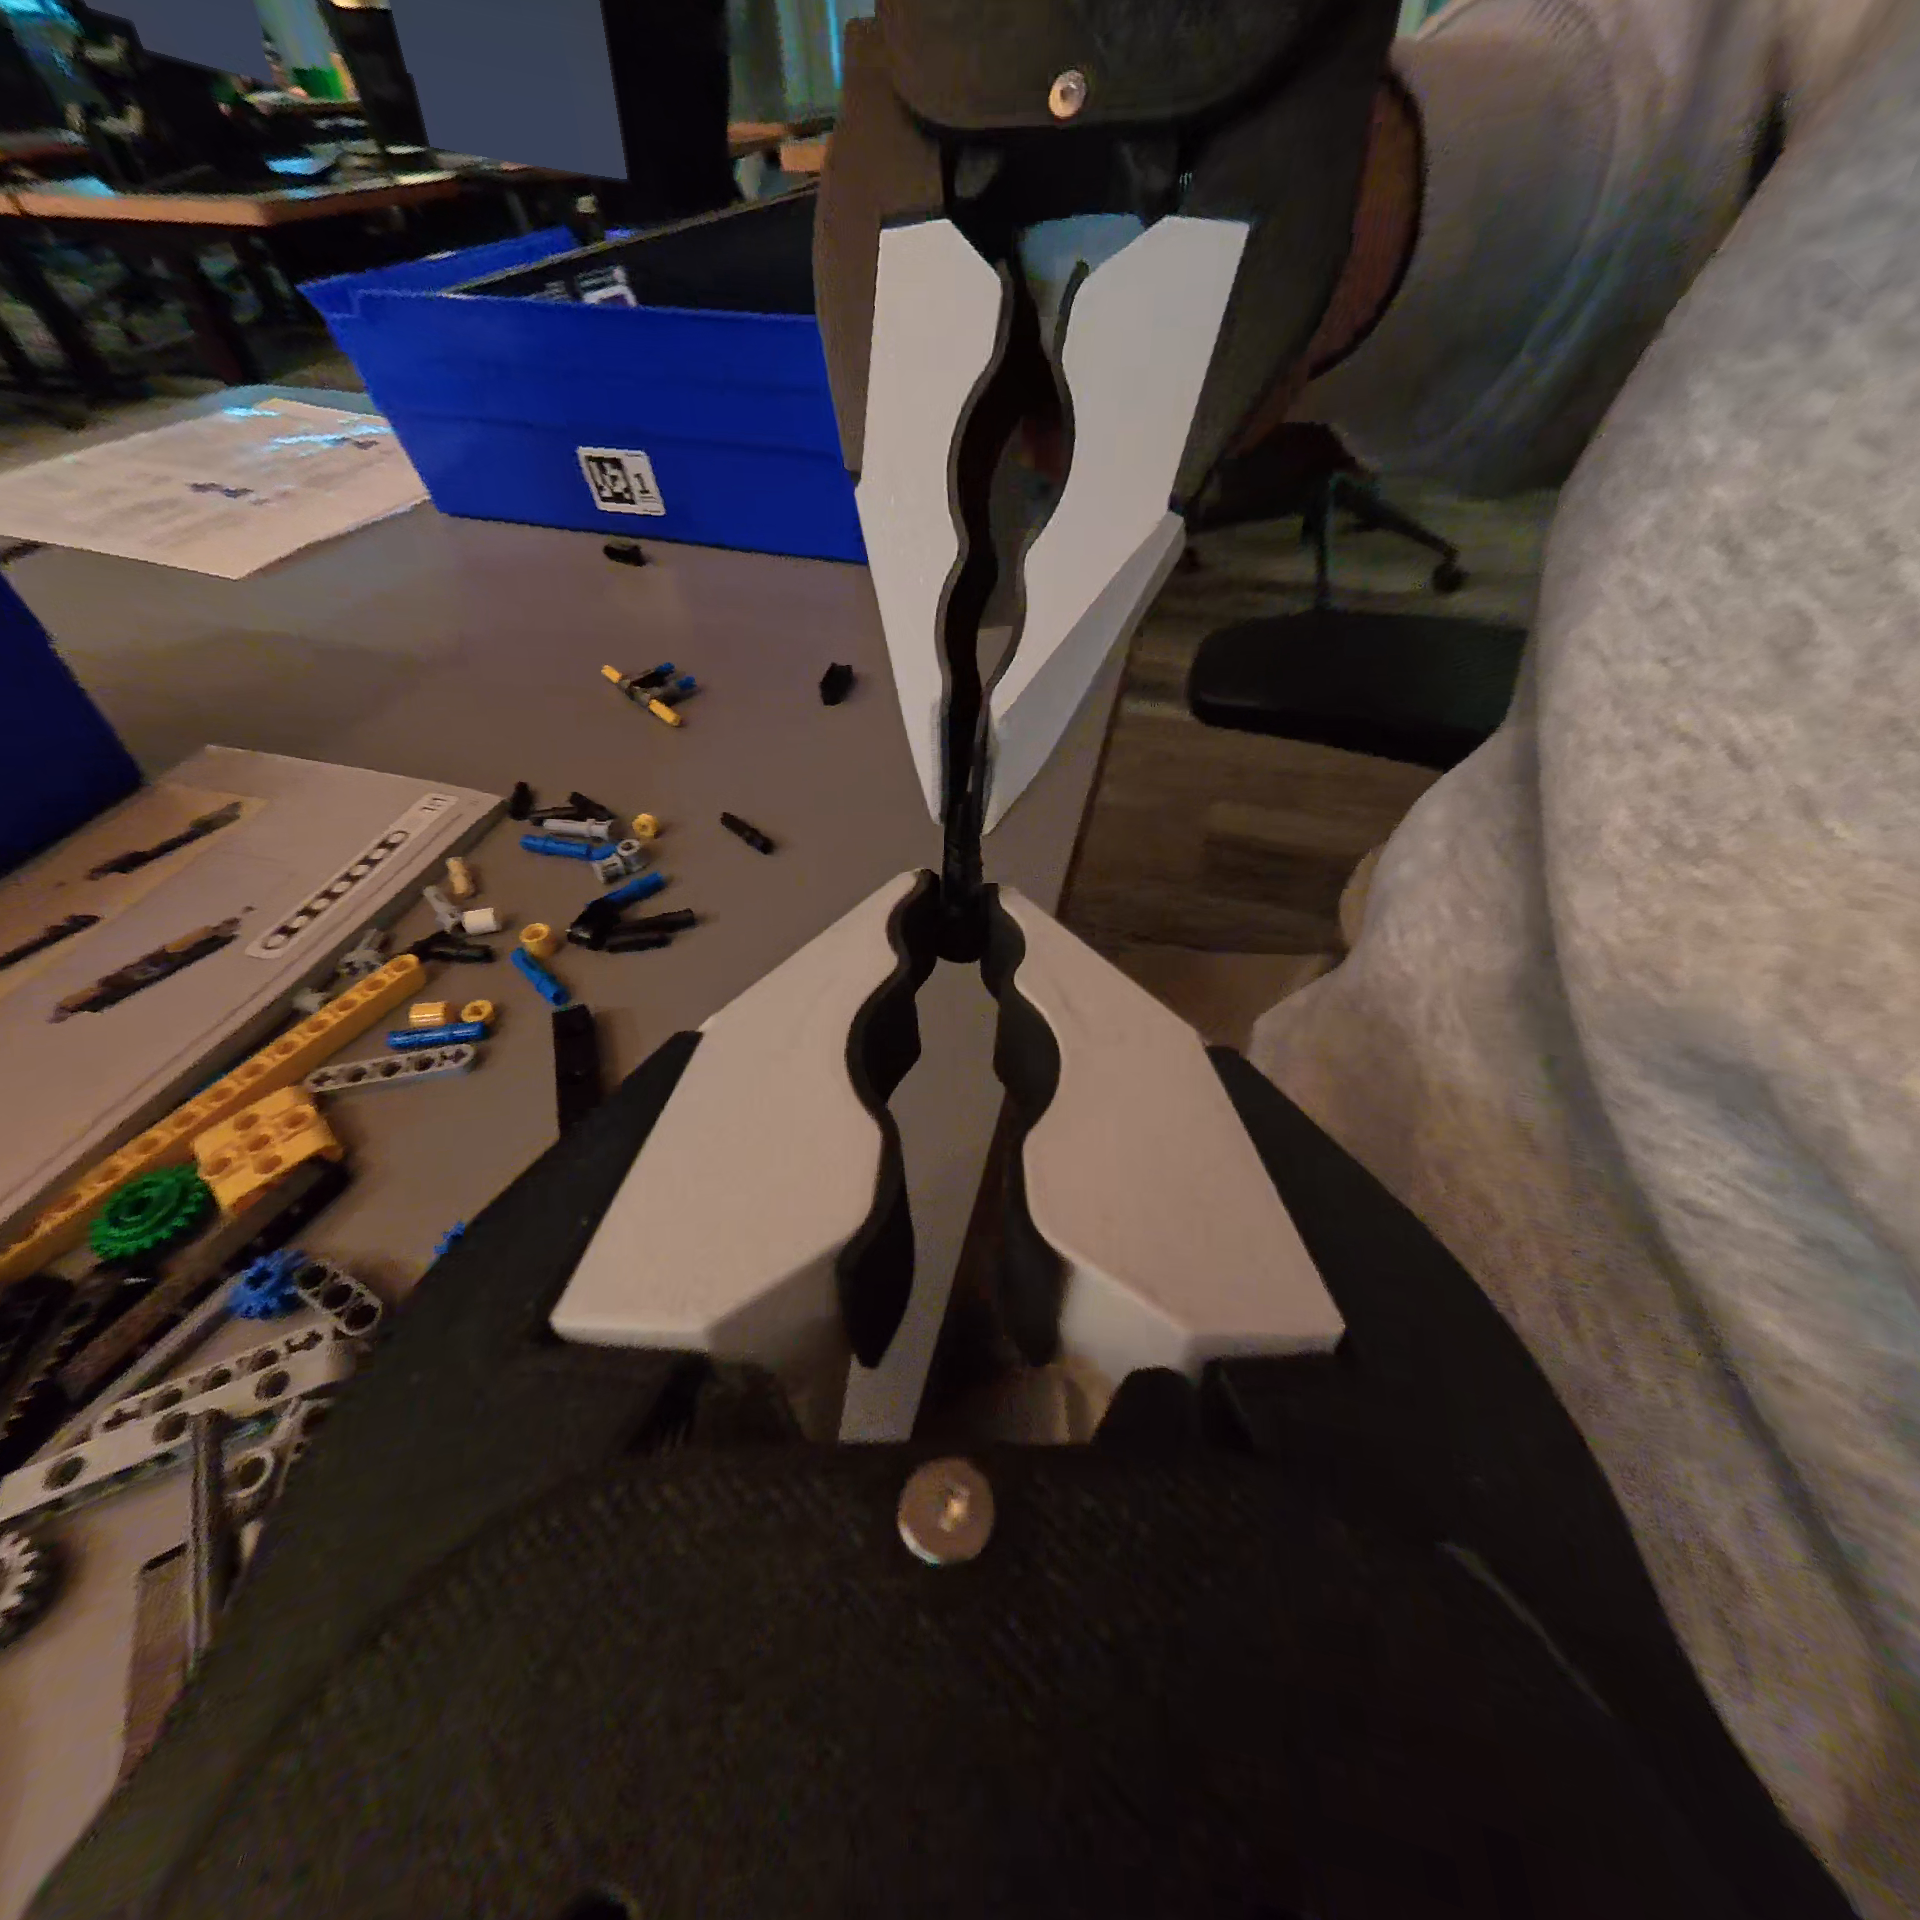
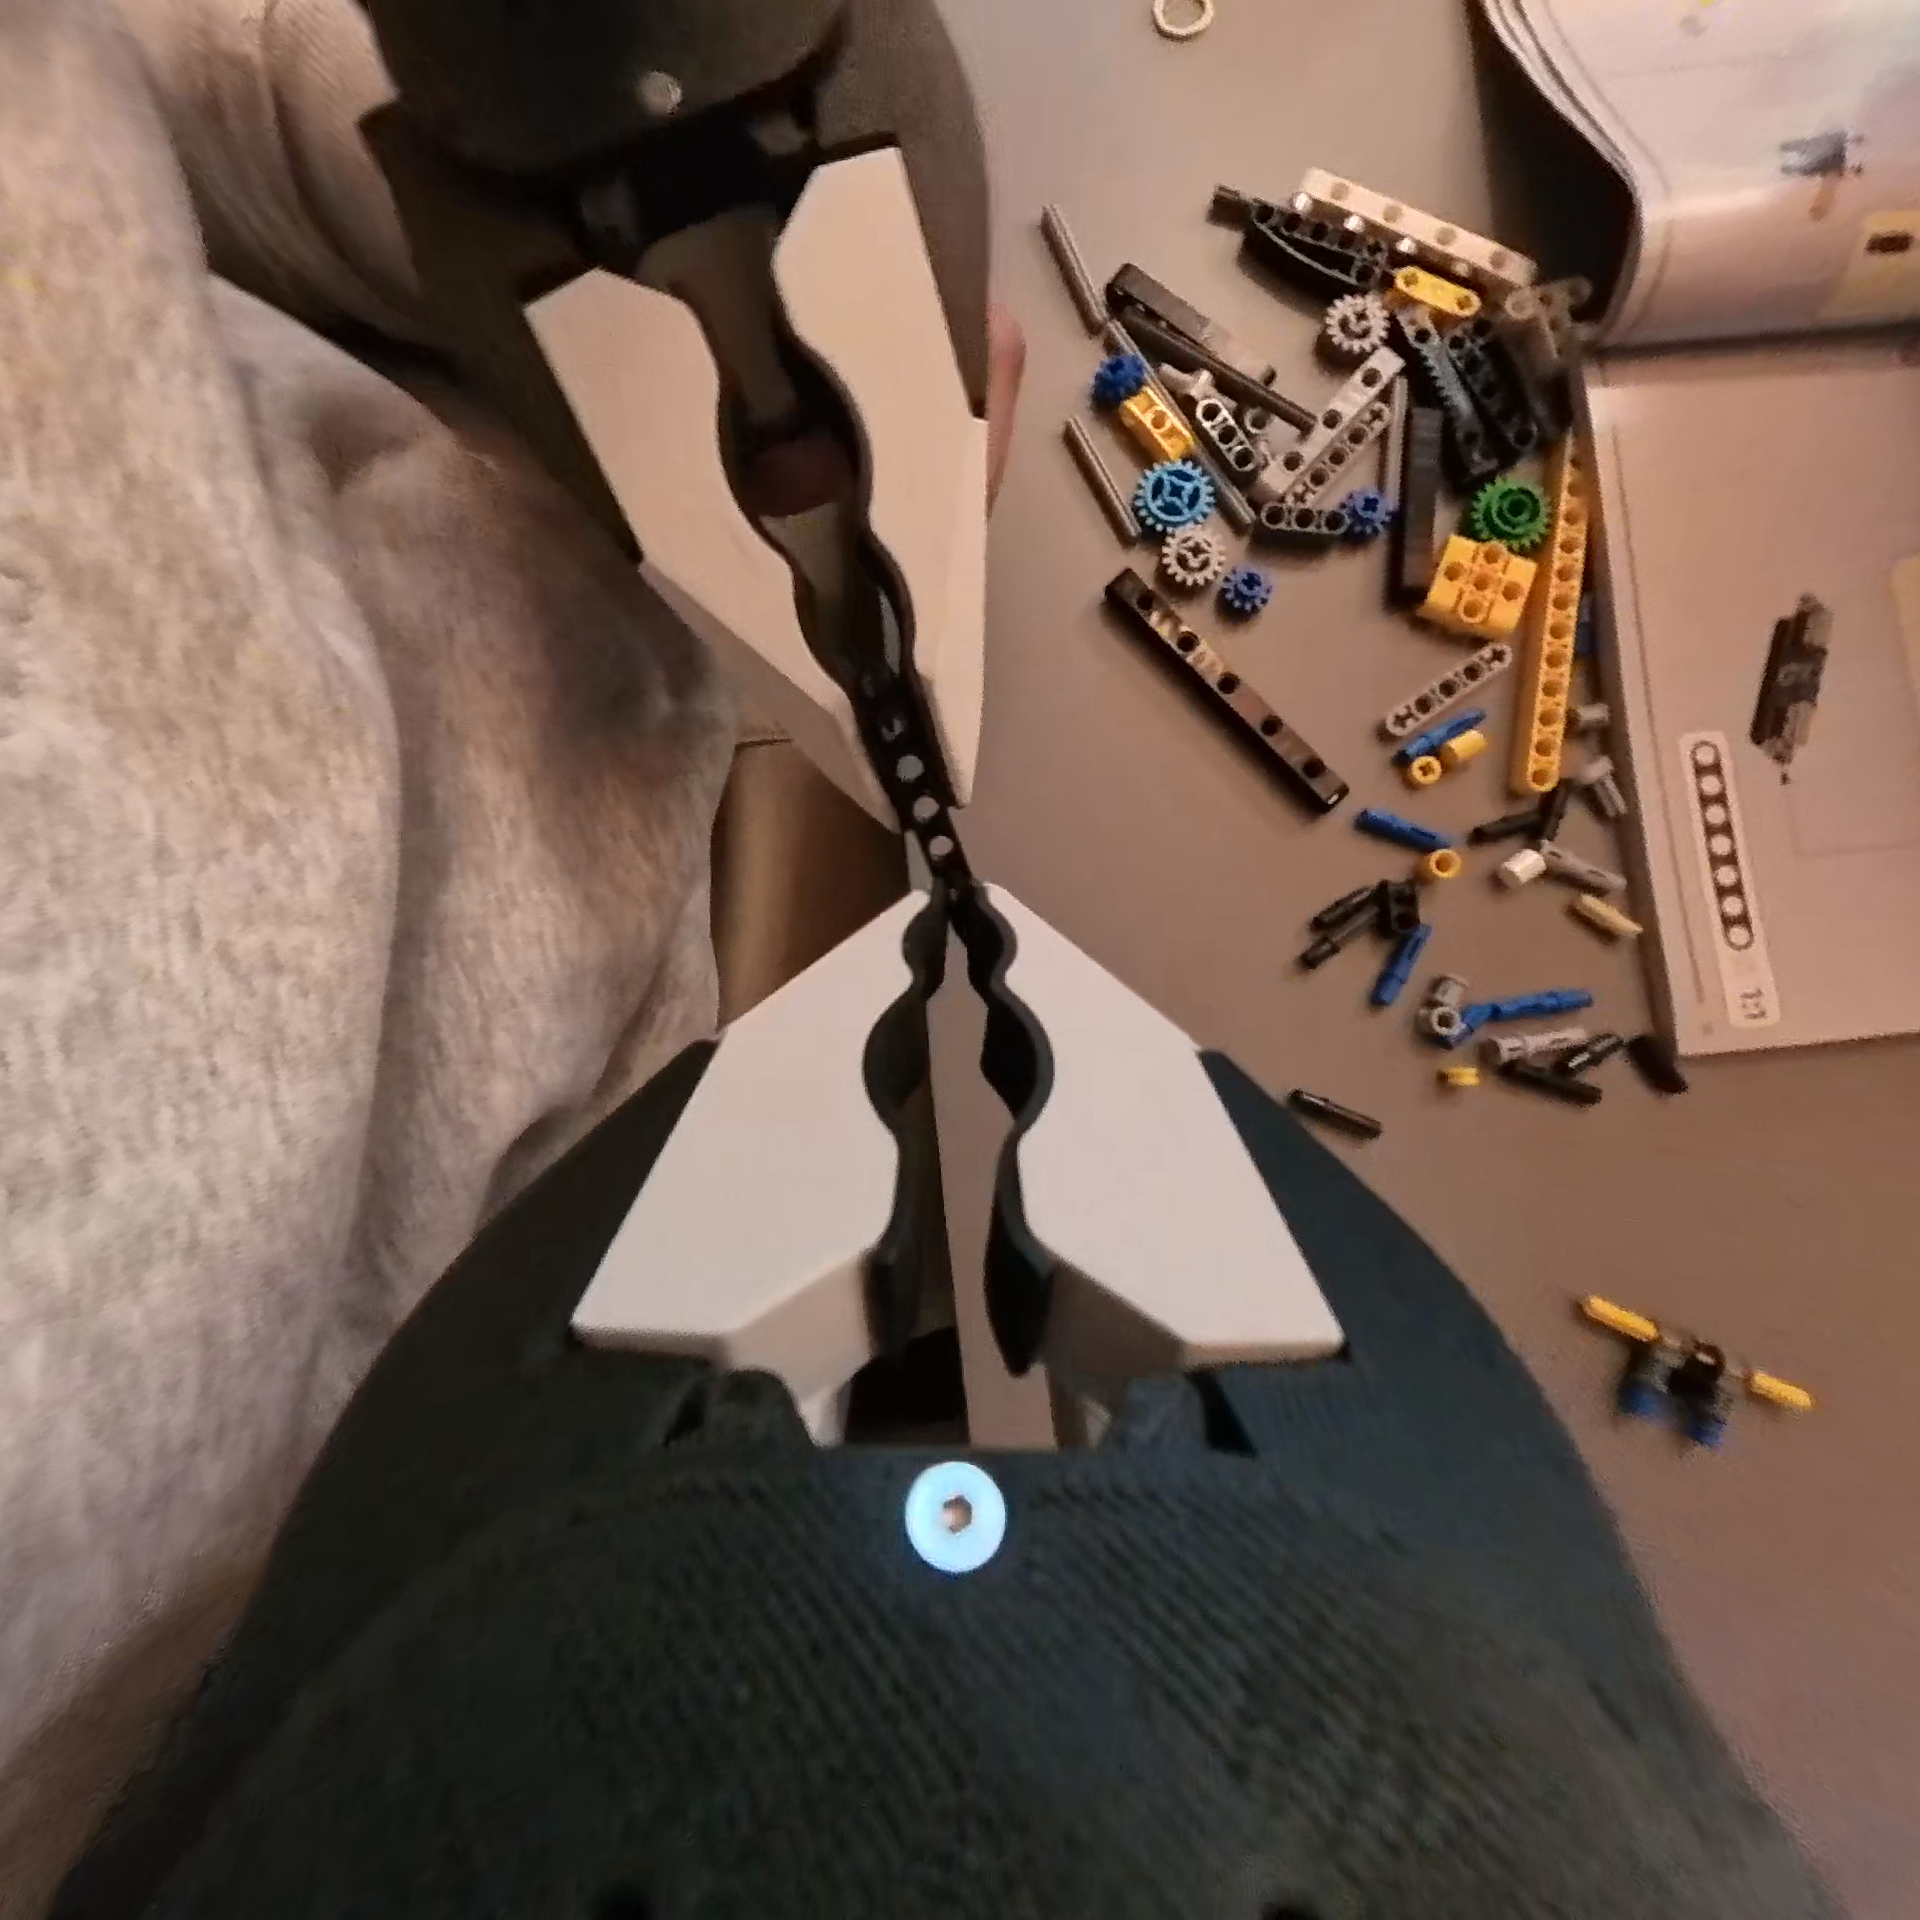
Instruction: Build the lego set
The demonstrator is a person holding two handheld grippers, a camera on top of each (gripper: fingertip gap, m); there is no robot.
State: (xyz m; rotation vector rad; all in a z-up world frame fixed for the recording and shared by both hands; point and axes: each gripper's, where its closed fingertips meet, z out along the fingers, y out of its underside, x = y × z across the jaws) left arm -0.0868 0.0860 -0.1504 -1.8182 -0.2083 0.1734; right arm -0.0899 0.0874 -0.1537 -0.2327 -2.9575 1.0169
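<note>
Both grippers face each other tip to tip and hold one thin black beam with holes (image 2: 920,795) between them, above the table's edge. My left gripper (image 1: 961,920) is shut on one end of the black beam (image 1: 961,842). My right gripper (image 2: 951,904) is shut on the other end. Each view shows the other gripper at the top, closed on the beam. Loose parts lie on the grey table (image 1: 499,623): a long yellow beam (image 2: 1553,634), a yellow block (image 2: 1475,587), a green gear (image 2: 1509,509), a black beam (image 2: 1226,691), blue pins (image 1: 556,847).
An open instruction booklet (image 1: 208,883) lies beside the parts. A blue bin (image 1: 623,384) stands at the back of the table. A small yellow-and-blue assembly (image 1: 652,691) lies apart. A person's grey sleeve (image 1: 1714,935) fills the right side. Less than 4 cm separates the two grippers' tips. The yellow block (image 2: 1475,587) is about equally far from each gripper, around 15 cm. Look for it in the left wrist view (image 1: 267,1145) too.
</note>
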